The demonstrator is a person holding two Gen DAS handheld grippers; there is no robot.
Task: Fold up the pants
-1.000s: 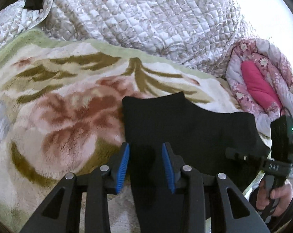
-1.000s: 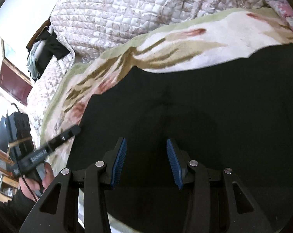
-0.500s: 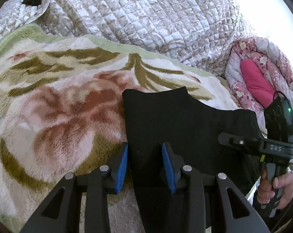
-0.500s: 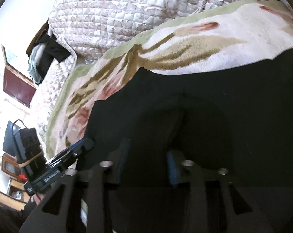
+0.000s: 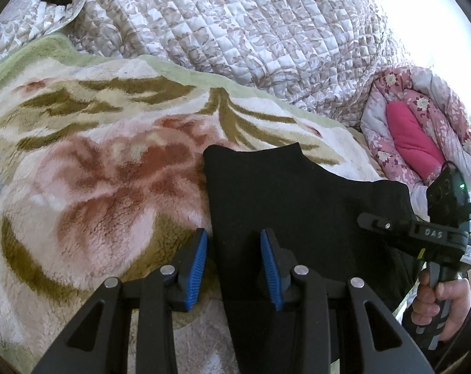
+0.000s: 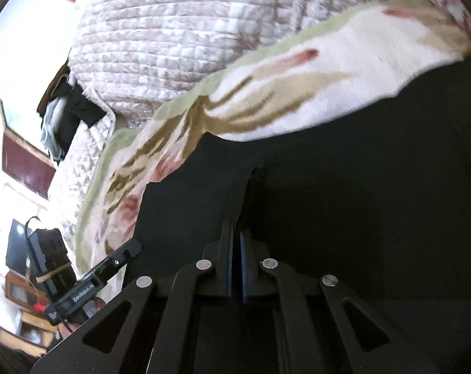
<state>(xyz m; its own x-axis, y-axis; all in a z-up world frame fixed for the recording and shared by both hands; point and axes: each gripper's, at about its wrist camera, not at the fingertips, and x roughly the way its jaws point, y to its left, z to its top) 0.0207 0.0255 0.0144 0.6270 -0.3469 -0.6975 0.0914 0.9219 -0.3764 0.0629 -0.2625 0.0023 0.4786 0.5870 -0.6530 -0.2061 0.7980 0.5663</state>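
Both grippers I'm running are matte black plastic. The left gripper (image 5: 234,265) has ribbed blue pads (image 5: 196,269) and round silver screw heads (image 5: 167,270) along its linkage arms. At 3 o'clock in its view the right gripper (image 5: 365,218) shows "DAS" lettering, a yellow-and-black sticker, a green LED and a thin black cable. My hand (image 5: 444,302) wears a dark sleeve (image 5: 468,332). From the right wrist, the left one reads "GenRobot.AI" at 8 o'clock.

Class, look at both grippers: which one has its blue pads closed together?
The right gripper: its pads meet, pinching the black pants. The left gripper stands open.
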